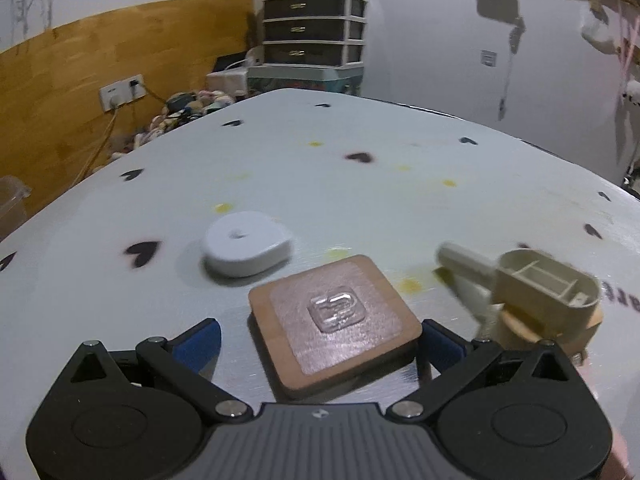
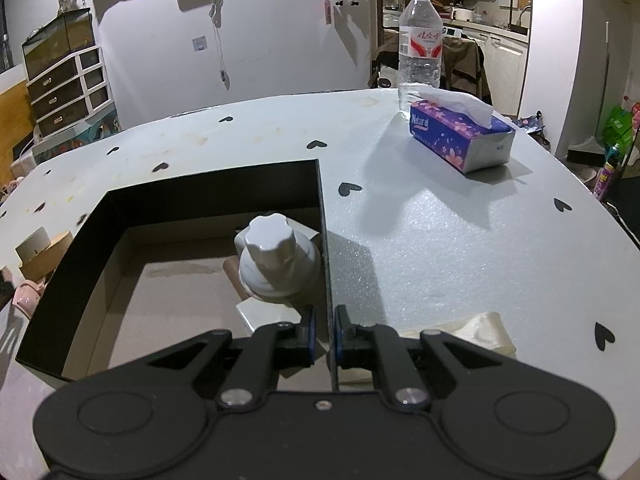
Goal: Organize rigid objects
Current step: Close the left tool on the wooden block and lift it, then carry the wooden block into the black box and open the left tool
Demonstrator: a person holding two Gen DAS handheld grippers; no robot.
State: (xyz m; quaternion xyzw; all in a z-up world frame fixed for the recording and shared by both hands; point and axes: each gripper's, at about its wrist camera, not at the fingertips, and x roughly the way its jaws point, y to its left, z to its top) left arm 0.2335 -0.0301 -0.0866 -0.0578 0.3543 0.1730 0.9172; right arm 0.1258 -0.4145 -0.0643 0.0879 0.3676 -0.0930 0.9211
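lying between left gripper (image 1: 320,336) jaws — wooden square (image 1: 334,324)

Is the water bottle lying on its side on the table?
No, the water bottle stands upright at the table's far edge, just behind the tissue pack.

The pale grey table cover (image 1: 360,200) carries small black hearts and yellow spots. The square wooden coaster (image 1: 336,326) is light brown. The open cardboard box (image 2: 72,264) is black outside. The tissue pack (image 2: 460,136) is purple with pink flowers.
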